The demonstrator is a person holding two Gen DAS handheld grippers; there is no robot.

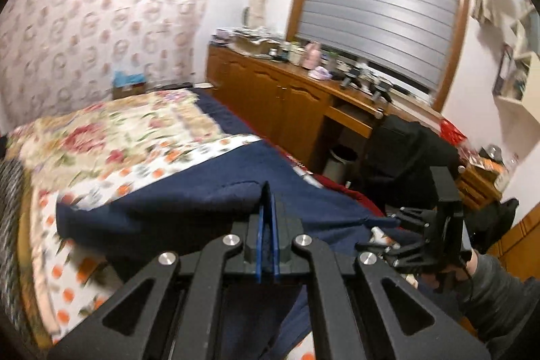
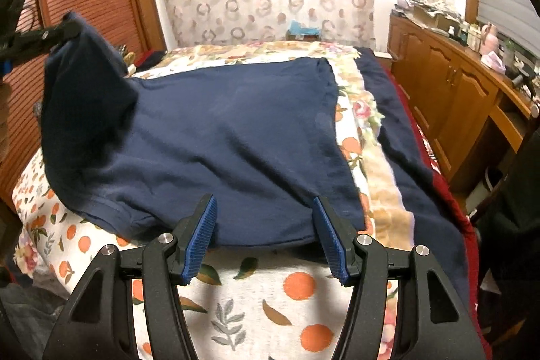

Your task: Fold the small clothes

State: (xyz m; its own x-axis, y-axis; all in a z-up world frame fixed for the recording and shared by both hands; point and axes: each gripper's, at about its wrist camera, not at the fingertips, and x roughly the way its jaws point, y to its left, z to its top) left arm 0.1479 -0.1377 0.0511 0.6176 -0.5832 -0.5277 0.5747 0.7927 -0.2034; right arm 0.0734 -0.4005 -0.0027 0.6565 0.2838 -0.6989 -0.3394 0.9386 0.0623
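A navy blue T-shirt (image 2: 236,137) lies spread on the bed's orange-print sheet (image 2: 256,299). My left gripper (image 1: 268,191) is shut on the shirt's left edge (image 1: 209,208) and holds it lifted above the bed; in the right wrist view that gripper (image 2: 65,29) shows at the upper left with the cloth hanging from it. My right gripper (image 2: 265,204) is open, its blue pads either side of the shirt's near hem, just above the sheet. It also shows in the left wrist view (image 1: 435,235), at the right.
A floral quilt (image 1: 111,130) covers the far bed. A dark blue blanket (image 2: 405,150) and red cover run along the bed's right edge. A wooden cabinet (image 1: 280,103) with clutter stands under the window. A black chair (image 1: 408,154) is by the desk.
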